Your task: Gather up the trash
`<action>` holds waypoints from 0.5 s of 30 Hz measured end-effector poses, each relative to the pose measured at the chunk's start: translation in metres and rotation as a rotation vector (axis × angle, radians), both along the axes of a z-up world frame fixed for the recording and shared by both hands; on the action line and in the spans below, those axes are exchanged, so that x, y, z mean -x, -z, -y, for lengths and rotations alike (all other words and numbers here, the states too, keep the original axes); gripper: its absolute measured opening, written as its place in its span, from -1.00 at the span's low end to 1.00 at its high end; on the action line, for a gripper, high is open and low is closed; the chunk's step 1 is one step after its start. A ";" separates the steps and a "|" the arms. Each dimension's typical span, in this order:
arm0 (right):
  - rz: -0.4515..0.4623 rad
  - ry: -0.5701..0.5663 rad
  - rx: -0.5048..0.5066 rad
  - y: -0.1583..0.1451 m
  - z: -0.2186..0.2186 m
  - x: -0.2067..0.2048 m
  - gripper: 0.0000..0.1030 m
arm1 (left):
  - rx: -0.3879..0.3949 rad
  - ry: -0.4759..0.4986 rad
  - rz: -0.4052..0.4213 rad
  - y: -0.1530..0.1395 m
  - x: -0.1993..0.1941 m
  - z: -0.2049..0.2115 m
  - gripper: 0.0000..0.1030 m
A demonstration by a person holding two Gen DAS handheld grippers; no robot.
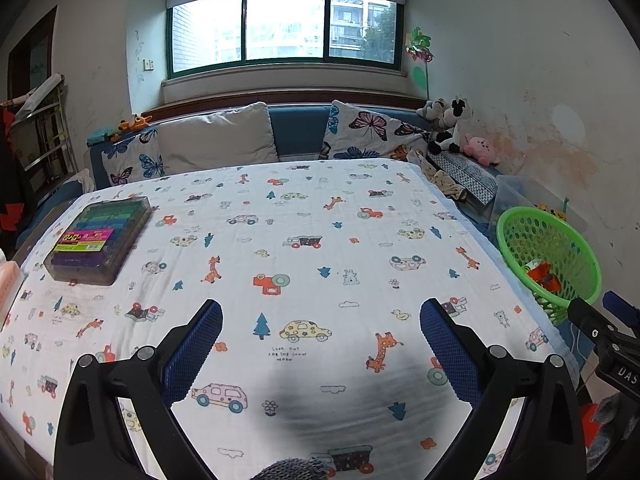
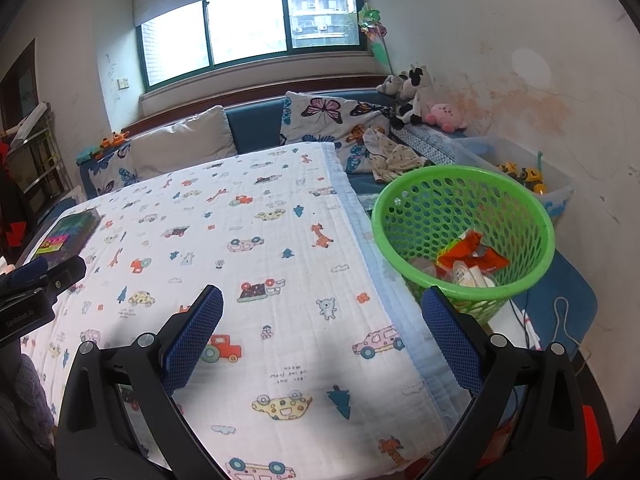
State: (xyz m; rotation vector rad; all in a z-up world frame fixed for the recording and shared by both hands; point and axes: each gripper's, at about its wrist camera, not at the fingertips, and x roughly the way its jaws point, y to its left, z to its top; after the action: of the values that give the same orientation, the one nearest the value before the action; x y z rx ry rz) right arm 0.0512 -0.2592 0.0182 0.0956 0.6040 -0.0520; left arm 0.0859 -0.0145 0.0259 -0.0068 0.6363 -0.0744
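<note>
We are in a small room with a wide window, a blue sofa with butterfly cushions and soft toys along the back wall, and in front of us a table covered by a white cloth (image 1: 304, 248) printed with cars, giraffes and trees. On the cloth's far left corner sits a clear box of coloured markers (image 1: 98, 240). We see nothing else lying on the cloth.

Just off the table's right edge stands a green plastic basket (image 2: 404, 216). Inside it lies the trash (image 2: 470, 258): a crumpled orange-red wrapper and what look like small clear cups or lids.

We judge the collecting to be at or near its end, since no loose litter shows on the cloth. The next move would call for a look over the table for anything missed, or simply drawing both tools back.

Our left gripper (image 1: 320, 344) hovers low over the near middle of the cloth, its blue-padded fingers spread wide and holding nothing. Our right gripper (image 2: 322, 338) hangs over the table's near right part, also spread wide and empty, with its right finger just in front of the basket's near rim. Each tool shows at the edge of the other's view, so the two sit side by side.
</note>
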 end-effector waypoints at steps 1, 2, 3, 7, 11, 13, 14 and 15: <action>-0.001 0.000 0.000 0.000 0.000 0.000 0.92 | 0.000 -0.001 0.001 0.000 0.000 0.000 0.86; -0.002 -0.001 0.001 0.000 0.000 0.000 0.92 | 0.001 -0.003 0.001 0.000 0.000 -0.001 0.86; -0.001 -0.001 0.002 0.000 0.000 0.000 0.92 | 0.003 -0.003 0.001 0.000 -0.001 -0.002 0.86; -0.002 0.000 0.002 0.000 0.000 0.000 0.92 | 0.001 -0.002 0.001 0.000 -0.001 -0.002 0.86; 0.000 0.001 0.004 0.000 0.000 0.000 0.92 | 0.001 -0.002 0.000 0.000 -0.001 -0.001 0.86; 0.000 0.001 0.005 0.000 0.000 0.000 0.92 | 0.002 -0.002 0.000 0.000 -0.001 -0.001 0.86; 0.000 0.001 0.006 0.000 0.000 0.000 0.91 | 0.002 0.000 -0.001 0.000 -0.001 -0.002 0.86; 0.000 0.001 0.005 0.000 0.000 0.000 0.92 | 0.001 0.000 -0.001 0.000 -0.001 -0.002 0.86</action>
State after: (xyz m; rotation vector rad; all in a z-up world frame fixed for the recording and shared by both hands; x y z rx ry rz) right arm 0.0517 -0.2594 0.0185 0.0909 0.6042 -0.0549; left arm 0.0868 -0.0129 0.0258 -0.0080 0.6375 -0.0749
